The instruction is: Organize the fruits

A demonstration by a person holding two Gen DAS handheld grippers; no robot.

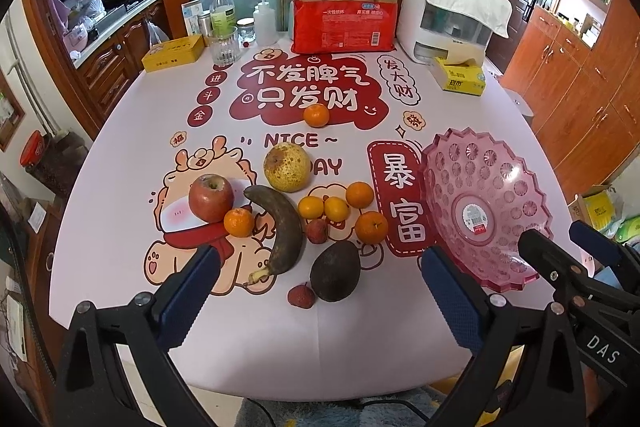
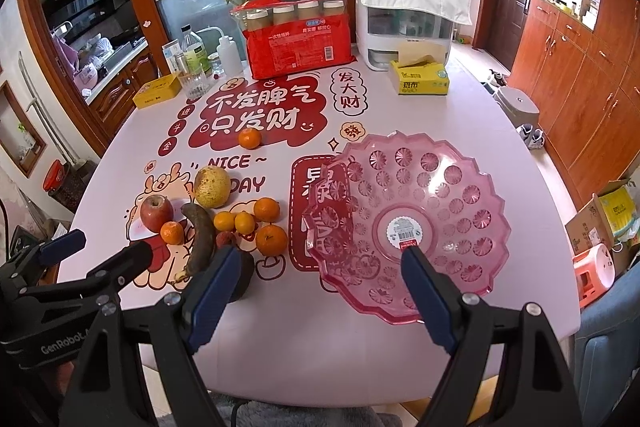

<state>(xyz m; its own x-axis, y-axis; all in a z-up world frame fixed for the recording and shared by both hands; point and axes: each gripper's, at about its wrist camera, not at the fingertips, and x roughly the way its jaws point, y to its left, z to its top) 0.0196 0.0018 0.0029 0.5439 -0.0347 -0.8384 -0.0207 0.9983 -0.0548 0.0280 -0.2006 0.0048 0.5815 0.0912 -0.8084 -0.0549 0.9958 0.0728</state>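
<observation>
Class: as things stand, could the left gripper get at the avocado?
Probably yes: the left gripper is open, the avocado lies just ahead between its fingers, and only a lychee sits alongside.

Both wrist views looked forward and down from the table's (image 1: 120,131) near edge. Left view faced the fruit pile; right view sat nearer the pink bowl (image 2: 472,187). Both shared tabletop.
</observation>
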